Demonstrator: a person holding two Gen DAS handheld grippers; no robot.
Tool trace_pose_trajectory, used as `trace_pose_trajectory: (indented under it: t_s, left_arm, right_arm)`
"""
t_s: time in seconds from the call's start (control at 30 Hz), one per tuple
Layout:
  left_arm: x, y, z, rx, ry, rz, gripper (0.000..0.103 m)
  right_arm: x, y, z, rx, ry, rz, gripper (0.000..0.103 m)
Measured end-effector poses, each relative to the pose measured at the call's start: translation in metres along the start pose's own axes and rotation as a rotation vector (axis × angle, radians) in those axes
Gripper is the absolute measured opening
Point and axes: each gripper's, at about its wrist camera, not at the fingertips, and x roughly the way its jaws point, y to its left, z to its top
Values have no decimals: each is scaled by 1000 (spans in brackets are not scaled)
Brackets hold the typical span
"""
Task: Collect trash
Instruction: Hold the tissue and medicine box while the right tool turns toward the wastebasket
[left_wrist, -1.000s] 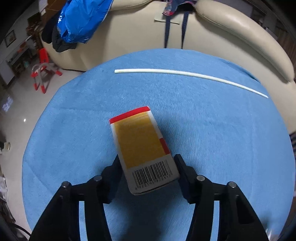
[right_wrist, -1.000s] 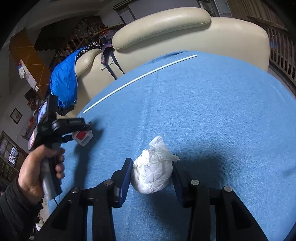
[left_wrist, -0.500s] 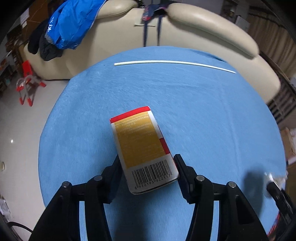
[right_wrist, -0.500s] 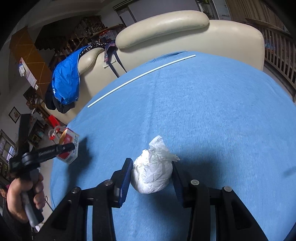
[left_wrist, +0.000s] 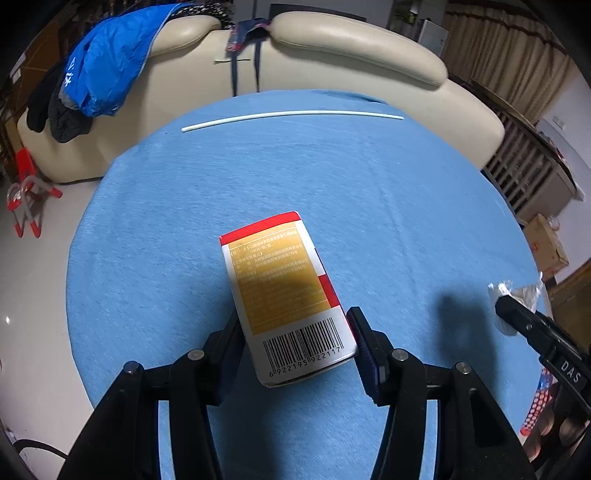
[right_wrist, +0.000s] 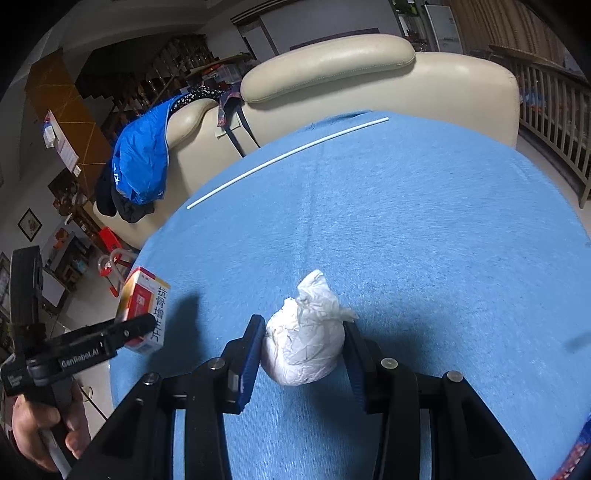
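Left wrist: left gripper (left_wrist: 295, 338) clamps glossy cardboard box (left_wrist: 280, 295) — right gripper (right_wrist: 301, 349) squeezes crinkled tissue wad (right_wrist: 304, 343).

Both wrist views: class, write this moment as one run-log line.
left gripper: shut on carton | right gripper: shut on paper wad | white rod: on blue cloth

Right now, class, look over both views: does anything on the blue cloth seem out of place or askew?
One thing stands out: a long thin white rod lies alone near the far edge of the blue cloth, by the cream sofa. The box sits skewed in the left claw; the right claw grips a crumpled white wad.
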Motion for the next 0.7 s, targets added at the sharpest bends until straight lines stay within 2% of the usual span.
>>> trace_pose_trajectory:
  t_s: [0.37, 0.7]
  left_arm:
    - [-15, -40, -13, 70, -15, -54, 56]
    - [-18, -62, -17, 108, -20, -78, 56]
  right_arm:
    - [-24, -27, -12, 55, -25, -15, 44]
    - [-35, -48, -21, 102, -32, -25, 44]
